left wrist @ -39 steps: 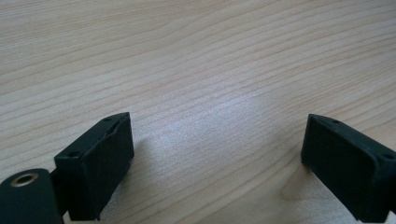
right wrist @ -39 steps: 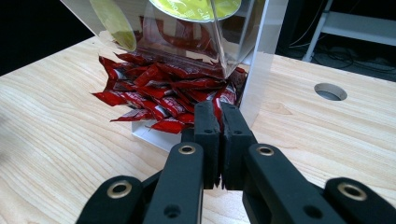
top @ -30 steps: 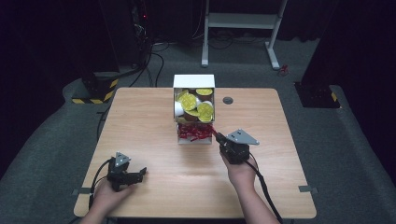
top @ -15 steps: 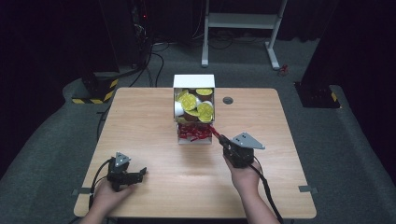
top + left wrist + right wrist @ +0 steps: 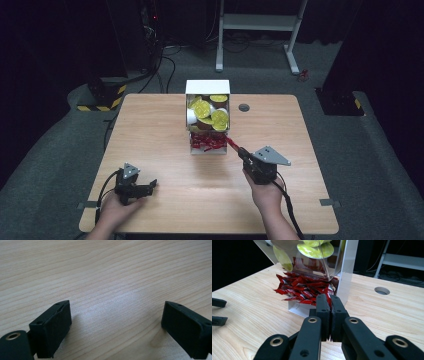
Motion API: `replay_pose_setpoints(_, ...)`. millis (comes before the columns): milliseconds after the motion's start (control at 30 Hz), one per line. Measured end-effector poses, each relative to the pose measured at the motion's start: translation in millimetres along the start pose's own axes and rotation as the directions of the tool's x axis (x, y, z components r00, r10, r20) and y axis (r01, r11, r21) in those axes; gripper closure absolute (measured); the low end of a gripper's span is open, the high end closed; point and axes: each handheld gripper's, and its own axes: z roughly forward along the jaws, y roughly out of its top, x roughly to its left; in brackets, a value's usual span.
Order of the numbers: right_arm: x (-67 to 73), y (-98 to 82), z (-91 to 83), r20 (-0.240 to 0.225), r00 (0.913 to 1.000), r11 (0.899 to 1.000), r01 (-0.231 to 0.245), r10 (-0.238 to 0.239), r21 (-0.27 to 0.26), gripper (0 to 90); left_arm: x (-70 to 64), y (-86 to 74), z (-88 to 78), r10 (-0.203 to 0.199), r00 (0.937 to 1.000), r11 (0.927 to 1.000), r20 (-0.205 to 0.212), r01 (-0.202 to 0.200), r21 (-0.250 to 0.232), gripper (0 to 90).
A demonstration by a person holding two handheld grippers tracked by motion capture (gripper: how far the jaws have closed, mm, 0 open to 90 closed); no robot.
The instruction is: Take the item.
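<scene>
Red packets (image 5: 304, 291) heaped in dispenser (image 5: 207, 89) bottom tray, mid table (image 5: 150, 130). My right tongs (image 5: 239, 150) pinching one packet (image 5: 233, 145), pulling out. Left tongs (image 5: 117, 325) spread, idle. Next: clear tray, set down.

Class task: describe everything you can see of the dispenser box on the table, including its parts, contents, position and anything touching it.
The box stands upright at the table's far middle. It has white walls and a clear slanted front. Its upper part holds yellow-lidded pods; the open tray below is heaped with red sachets. The shut right gripper grips a sachet at its right corner.
</scene>
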Motion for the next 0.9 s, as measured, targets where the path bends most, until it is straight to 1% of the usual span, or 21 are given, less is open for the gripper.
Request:
replay_pose_setpoints(233,-3.0,-1.1,-7.6,0.005,1.0000,1.000,-0.002,0.002,-0.009,88.0,0.0,0.0,0.0,0.000,1.0000,1.0000,0.000,0.000,0.000,9.6)
replay_pose_setpoints(267,-4.7,-2.0,-9.1,0.005,0.9999,1.000,-0.012,0.012,-0.010,88.0,0.0,0.0,0.0,0.000,1.0000,1.0000,0.000,0.000,0.000,9.6)
replay_pose_setpoints(367,-6.0,-2.7,-11.3,0.011,0.9998,1.000,-0.017,0.017,-0.012,88.0,0.3,0.1,-0.1,0.005,1.0000,1.0000,-0.002,-0.005,0.000,9.6)
replay_pose_setpoints(633,-7.0,-2.5,-16.7,0.018,0.9998,1.000,-0.012,0.013,-0.023,88.1,0.2,0.1,0.0,0.004,1.0000,1.0000,-0.001,-0.004,0.001,9.6)
replay_pose_setpoints(900,-11.8,-3.8,-20.5,0.035,0.9993,1.000,-0.012,0.013,-0.025,88.1,0.1,0.1,0.0,0.003,1.0000,1.0000,-0.001,-0.003,0.000,9.6)
